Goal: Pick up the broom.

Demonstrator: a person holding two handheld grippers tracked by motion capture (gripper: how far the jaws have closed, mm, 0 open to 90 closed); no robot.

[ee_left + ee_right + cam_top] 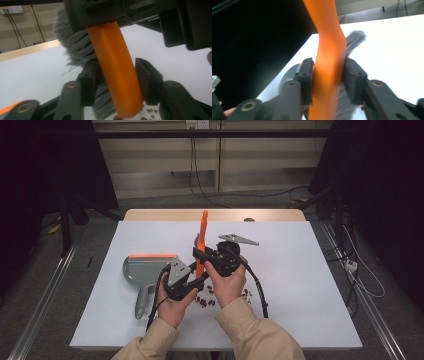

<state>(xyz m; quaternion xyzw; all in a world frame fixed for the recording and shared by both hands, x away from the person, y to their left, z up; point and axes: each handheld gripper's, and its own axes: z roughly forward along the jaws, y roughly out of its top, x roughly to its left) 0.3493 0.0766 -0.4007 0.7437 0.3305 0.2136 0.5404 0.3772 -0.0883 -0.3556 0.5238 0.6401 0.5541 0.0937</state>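
Dark red beads [205, 301] lie scattered just below my two grippers. Left of them rests a grey dustpan [145, 270]. My right gripper [328, 75] clamps the upright orange brush [202, 240]; my left gripper [115, 77] straddles its handle, jaws parted. Beyond: white table [300, 285], grey floor, beige wall.

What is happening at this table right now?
A person holds a gripper in each hand over a white table. The right gripper is clamped on an orange brush, held upright. The left gripper brackets the brush lower down, jaws open. A dustpan lies to the left, and small dark bits are scattered near the hands.
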